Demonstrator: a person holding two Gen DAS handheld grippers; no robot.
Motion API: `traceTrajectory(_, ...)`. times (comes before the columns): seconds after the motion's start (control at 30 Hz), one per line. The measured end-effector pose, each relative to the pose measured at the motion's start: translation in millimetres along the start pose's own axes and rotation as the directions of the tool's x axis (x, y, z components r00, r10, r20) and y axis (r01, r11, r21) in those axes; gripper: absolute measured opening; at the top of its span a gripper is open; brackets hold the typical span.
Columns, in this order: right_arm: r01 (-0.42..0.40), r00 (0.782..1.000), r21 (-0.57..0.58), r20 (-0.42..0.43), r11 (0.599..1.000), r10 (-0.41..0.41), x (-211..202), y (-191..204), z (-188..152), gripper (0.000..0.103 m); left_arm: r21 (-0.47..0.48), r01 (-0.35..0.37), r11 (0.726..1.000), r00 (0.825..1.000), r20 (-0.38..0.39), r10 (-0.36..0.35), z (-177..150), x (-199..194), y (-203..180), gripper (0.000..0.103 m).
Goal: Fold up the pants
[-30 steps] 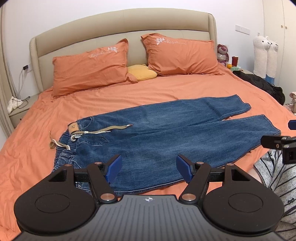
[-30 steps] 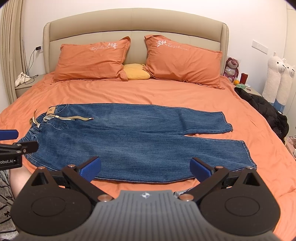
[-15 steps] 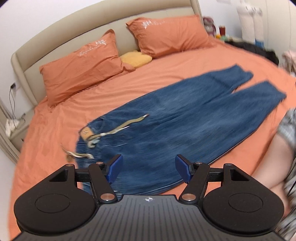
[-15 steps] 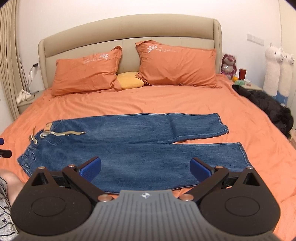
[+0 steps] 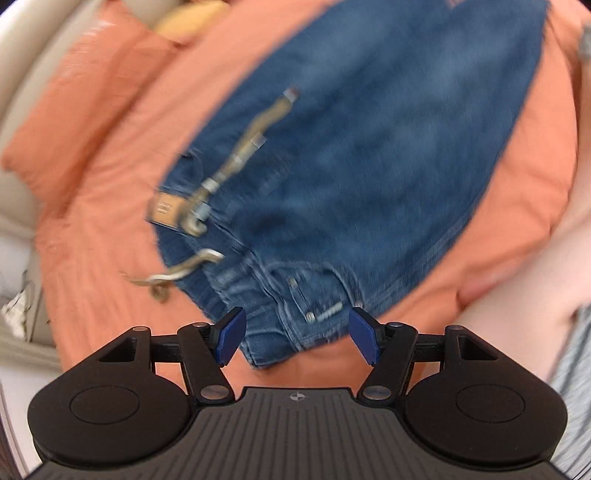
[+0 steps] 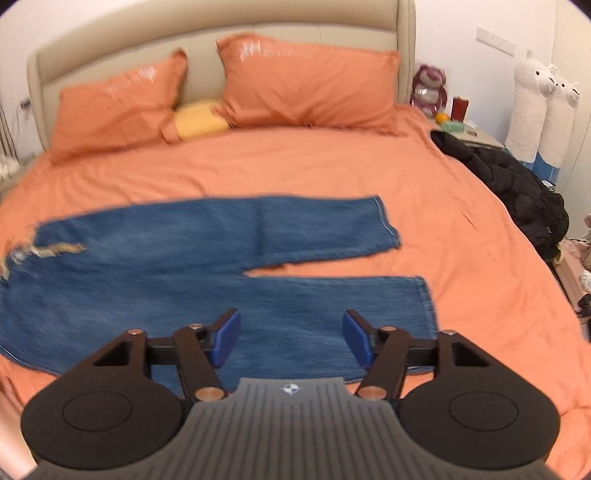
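Blue jeans (image 6: 207, 273) lie flat across the orange bed (image 6: 332, 173), waistband to the left, both legs running right. In the left wrist view the jeans (image 5: 369, 166) fill the blurred frame, with a beige drawstring (image 5: 236, 158) and a tan waist patch (image 5: 166, 208). My left gripper (image 5: 297, 338) is open, just above the near corner of the waistband. My right gripper (image 6: 291, 339) is open and empty, above the near leg by its hem.
Two orange pillows (image 6: 306, 88) and a yellow cushion (image 6: 199, 120) lie against the beige headboard (image 6: 207, 33). A black jacket (image 6: 517, 188) lies at the bed's right edge. Plush toys (image 6: 543, 107) and a nightstand (image 6: 476, 134) stand at the right. A bare arm (image 5: 535, 273) shows at the right.
My left gripper has dropped down and closer to the waistband, tilting toward the bed. My right gripper has moved right and forward over the near leg, and its jaws have narrowed.
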State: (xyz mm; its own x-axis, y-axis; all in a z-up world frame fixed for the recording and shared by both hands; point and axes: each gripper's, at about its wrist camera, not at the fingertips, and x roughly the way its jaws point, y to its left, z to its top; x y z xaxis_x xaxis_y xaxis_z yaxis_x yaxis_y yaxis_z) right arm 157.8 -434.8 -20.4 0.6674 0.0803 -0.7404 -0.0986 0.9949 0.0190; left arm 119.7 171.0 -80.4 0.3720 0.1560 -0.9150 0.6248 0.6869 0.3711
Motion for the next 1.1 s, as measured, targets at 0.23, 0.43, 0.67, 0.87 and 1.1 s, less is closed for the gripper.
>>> traceTrajectory(0.23,0.104,0.985,-0.112,-0.125,0.988,-0.118,57.1,-42.7,-6.3,0.052,0.192,0.082,0.978,0.978,-0.207,-0.041,3.4,69.0,1.1,0.075)
traceTrajectory(0.43,0.115,0.971,-0.225,-0.180,0.968,-0.157,91.7,-54.9,-17.3,0.051,0.250,0.143,0.958,0.959,-0.275,-0.072,5.1,107.1,-7.5,0.076)
traceTrajectory(0.67,0.062,0.941,-0.566,-0.242,0.822,-0.237,124.3,-50.4,-56.3,0.051,0.159,0.038,0.987,0.976,-0.216,-0.003,-3.6,105.2,-5.3,0.057)
traceTrajectory(0.87,0.017,0.948,-0.687,-0.221,0.726,-0.231,148.6,-39.0,-81.2,0.051,-0.061,-0.111,0.992,0.991,-0.088,0.105,-8.9,70.4,9.0,0.033)
traceTrajectory(1.1,0.095,0.949,-0.713,-0.146,0.695,-0.279,174.9,-42.1,-90.7,0.021,-0.444,-0.194,0.875,0.968,0.056,0.243,-9.2,18.0,39.0,0.024)
